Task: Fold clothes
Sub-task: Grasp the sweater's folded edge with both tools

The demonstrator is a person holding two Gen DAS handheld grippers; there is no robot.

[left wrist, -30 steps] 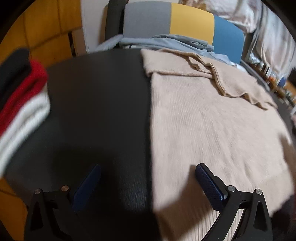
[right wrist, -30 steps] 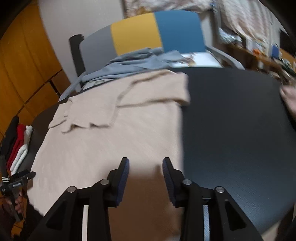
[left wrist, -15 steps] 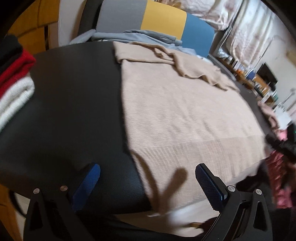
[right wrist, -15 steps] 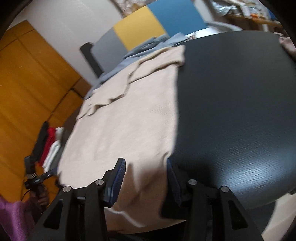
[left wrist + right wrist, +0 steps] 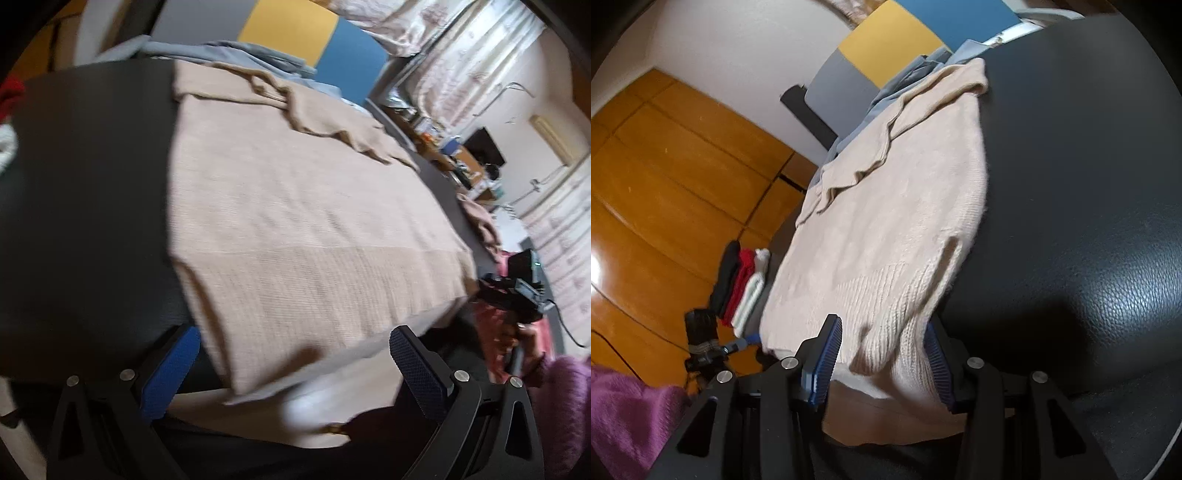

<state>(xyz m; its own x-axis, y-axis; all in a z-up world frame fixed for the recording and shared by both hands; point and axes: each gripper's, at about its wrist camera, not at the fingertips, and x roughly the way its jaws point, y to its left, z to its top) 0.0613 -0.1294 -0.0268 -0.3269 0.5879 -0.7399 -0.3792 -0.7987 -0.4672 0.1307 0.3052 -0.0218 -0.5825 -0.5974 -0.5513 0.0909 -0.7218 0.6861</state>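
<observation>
1. Beige sweater (image 5: 303, 206) spread flat on the black bench (image 5: 85, 192), ribbed hem hanging over the near bench edge, sleeves folded across the chest at the far end
2. Left tool (image 5: 295, 365) wide open at the hem's left corner, gripping nothing; right tool (image 5: 882, 365) also open, hem's right corner bunched between its pads but not yet pinched
3. To do well, going by the hem sitting at both tools: bite both hem corners at matching depth, catch both layers of knit, lift evenly, and carry the hem toward the collar so the side edges line up
4. Loose knit likely to stretch or sag in the middle, so keep tension between the corners
5. Folded stack (image 5: 742, 284) in black, red and white left of the sweater; grey-blue garment (image 5: 229, 51) beyond the collar
6. Hard to make out: left view blurred; underside of the hem hidden; whether the right pads touch the cloth unclear
</observation>
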